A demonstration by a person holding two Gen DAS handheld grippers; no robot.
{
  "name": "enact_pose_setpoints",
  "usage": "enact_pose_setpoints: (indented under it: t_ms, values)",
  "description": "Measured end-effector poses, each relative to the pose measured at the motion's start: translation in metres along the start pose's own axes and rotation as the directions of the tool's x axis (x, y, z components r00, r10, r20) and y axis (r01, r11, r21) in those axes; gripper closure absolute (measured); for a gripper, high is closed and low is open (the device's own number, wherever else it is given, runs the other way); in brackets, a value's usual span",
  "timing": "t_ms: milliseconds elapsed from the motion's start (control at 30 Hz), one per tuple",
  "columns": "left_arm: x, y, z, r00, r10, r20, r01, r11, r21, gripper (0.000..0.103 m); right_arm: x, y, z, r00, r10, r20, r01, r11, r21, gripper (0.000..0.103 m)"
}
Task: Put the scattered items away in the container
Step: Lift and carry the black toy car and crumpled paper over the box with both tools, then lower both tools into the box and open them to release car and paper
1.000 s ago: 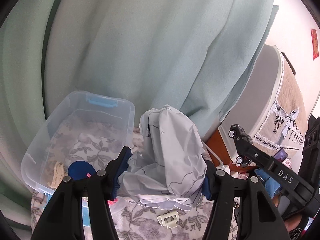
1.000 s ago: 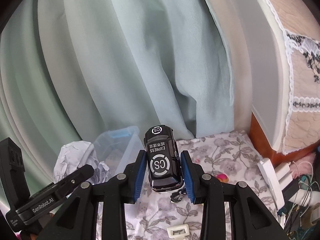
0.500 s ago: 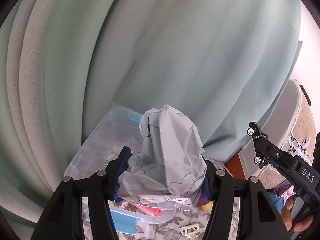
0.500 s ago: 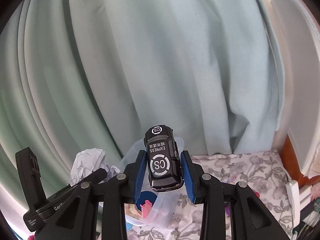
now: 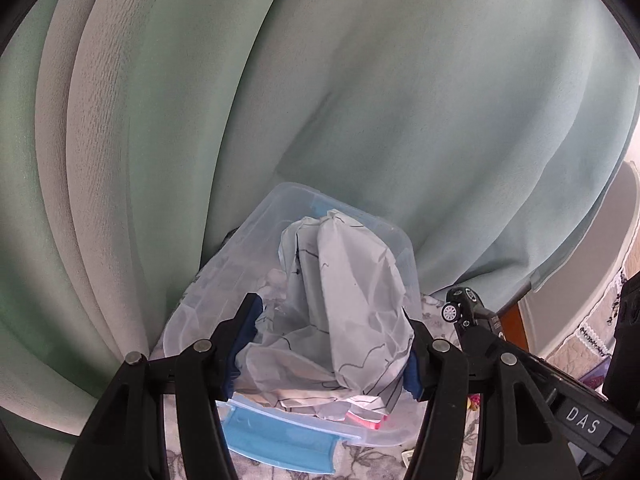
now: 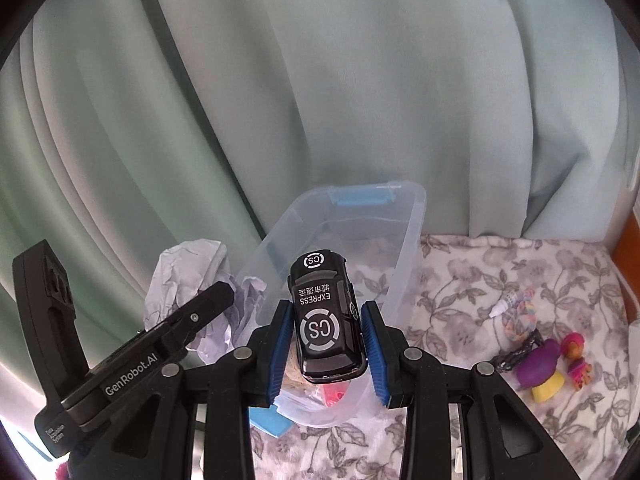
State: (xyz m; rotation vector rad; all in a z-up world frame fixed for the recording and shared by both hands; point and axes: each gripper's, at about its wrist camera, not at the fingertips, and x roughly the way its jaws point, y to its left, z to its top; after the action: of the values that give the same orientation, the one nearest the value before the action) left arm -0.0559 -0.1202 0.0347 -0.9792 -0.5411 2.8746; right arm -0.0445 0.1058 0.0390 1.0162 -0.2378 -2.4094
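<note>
My left gripper (image 5: 328, 344) is shut on a crumpled grey-white wrapper (image 5: 344, 312), held above the clear plastic bin (image 5: 248, 240). The same wrapper (image 6: 188, 276) shows at the left of the right wrist view, beside the bin (image 6: 416, 216). My right gripper (image 6: 326, 344) is shut on a black toy car (image 6: 324, 316) marked "CS EXPRESS", over the bin's near end. That car (image 5: 460, 304) peeks in at the right of the left wrist view. Pink and blue items lie in the bin, mostly hidden.
A pale green curtain (image 5: 360, 100) hangs close behind the bin. On the floral bedspread (image 6: 480, 280) to the right lie a purple and yellow toy (image 6: 540, 372), a small pink figure (image 6: 576, 356), a rainbow braided ring (image 6: 520, 312) and a dark cord (image 6: 516, 354).
Both grippers have swung left and lower toward the bin, each keeping its load. The bin now lies beneath the wrapper and the car; the headboard has slid out of view.
</note>
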Motion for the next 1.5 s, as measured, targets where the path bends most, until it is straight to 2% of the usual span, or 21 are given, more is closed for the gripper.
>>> enact_pose_setpoints:
  t_ms: [267,533,1033,1500]
  values:
    - [0.01,0.018,-0.008,0.999,0.03,-0.016,-0.03,0.999,-0.021,0.041,0.03,0.0,-0.009,0.998,0.013,-0.063,-0.013,1.0,0.005,0.065]
    - [0.016,0.027,-0.014,0.999,0.028,-0.034,-0.029,0.999,-0.044,0.041,0.045,0.004,-0.013,0.996,0.0,-0.095,-0.001,1.0,-0.011,0.065]
    - [0.033,0.026,-0.018,0.998,0.008,-0.055,-0.012,0.998,-0.059,0.041,0.058,0.005,-0.013,0.993,-0.04,-0.112,0.037,0.999,-0.026,0.065]
    - [0.029,0.023,-0.007,0.999,0.011,-0.04,-0.013,0.999,-0.034,0.041,0.064,0.008,0.001,0.994,-0.032,-0.102,0.033,0.999,0.01,0.065]
